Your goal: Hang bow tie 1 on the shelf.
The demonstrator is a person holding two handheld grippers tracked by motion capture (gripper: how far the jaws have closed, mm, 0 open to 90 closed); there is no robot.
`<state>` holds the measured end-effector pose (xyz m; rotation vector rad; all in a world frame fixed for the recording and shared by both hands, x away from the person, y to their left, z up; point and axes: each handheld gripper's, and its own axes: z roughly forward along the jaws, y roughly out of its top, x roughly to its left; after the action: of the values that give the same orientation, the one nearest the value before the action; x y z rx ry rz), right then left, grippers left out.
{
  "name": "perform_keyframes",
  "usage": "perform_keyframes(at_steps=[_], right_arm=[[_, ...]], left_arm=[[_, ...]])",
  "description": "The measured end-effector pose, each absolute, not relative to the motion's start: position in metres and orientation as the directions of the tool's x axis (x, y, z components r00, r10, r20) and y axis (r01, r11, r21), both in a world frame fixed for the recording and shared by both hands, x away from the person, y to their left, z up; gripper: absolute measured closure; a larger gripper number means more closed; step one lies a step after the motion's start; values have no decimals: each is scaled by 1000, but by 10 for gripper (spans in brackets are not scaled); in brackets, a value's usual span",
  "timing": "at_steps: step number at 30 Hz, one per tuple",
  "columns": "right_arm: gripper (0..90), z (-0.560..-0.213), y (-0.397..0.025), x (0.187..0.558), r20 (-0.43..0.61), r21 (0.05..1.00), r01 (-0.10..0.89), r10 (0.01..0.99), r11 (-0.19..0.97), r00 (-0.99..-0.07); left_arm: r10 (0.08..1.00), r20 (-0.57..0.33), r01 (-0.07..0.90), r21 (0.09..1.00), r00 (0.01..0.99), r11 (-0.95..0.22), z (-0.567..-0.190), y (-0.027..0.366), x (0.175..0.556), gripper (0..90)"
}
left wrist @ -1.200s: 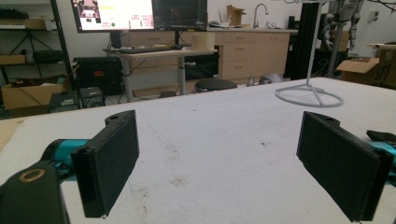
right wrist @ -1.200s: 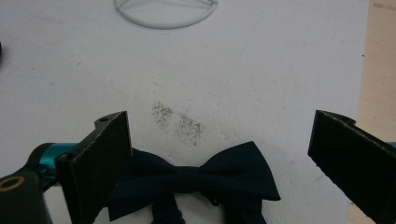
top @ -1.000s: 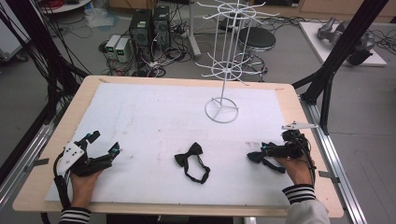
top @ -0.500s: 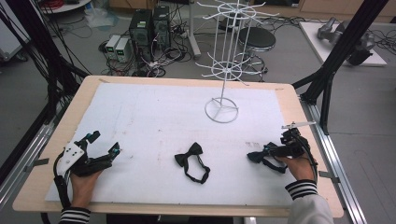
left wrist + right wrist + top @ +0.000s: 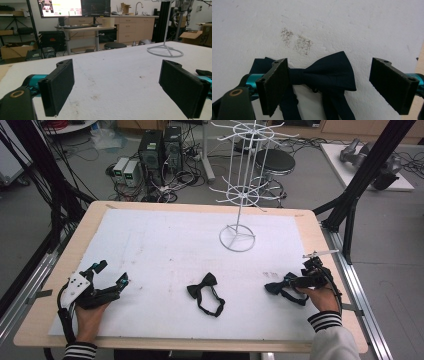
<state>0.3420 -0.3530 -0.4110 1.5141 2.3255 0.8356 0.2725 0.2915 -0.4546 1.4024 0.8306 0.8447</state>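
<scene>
A navy bow tie (image 5: 329,72) lies flat on the white mat, and my right gripper (image 5: 331,75) stands open with one jaw on each side of it. From above, that navy bow tie (image 5: 276,287) is at the near right, under the right gripper (image 5: 290,281). A black bow tie (image 5: 202,286) with its looped strap lies at the middle near side. My left gripper (image 5: 111,273) rests at the near left, open, and in its own view the left gripper (image 5: 117,75) has nothing between its jaws.
A white wire display stand (image 5: 237,238) with hooked arms rises from a ring base at the far middle of the mat; its base (image 5: 165,51) is ahead and to the right of the left gripper. The wooden table edge (image 5: 320,240) borders the mat.
My right hand has edged slightly forward over the navy bow tie. The left gripper and the black bow tie have stayed put.
</scene>
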Motion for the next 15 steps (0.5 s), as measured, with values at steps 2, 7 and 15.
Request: perform_keyframes(at_steps=[2, 7, 15], right_arm=[[168, -412, -353, 343, 106, 577, 760, 895, 299, -432], [225, -415, -353, 346, 101, 542, 780, 897, 313, -430], [293, -418, -356, 349, 151, 502, 813, 896, 294, -418]], left_arm=[[880, 10, -7, 1000, 475, -8, -454, 292, 272, 134], [880, 7, -9, 1000, 474, -3, -455, 291, 272, 134], [880, 7, -8, 1000, 474, -3, -455, 291, 272, 134]])
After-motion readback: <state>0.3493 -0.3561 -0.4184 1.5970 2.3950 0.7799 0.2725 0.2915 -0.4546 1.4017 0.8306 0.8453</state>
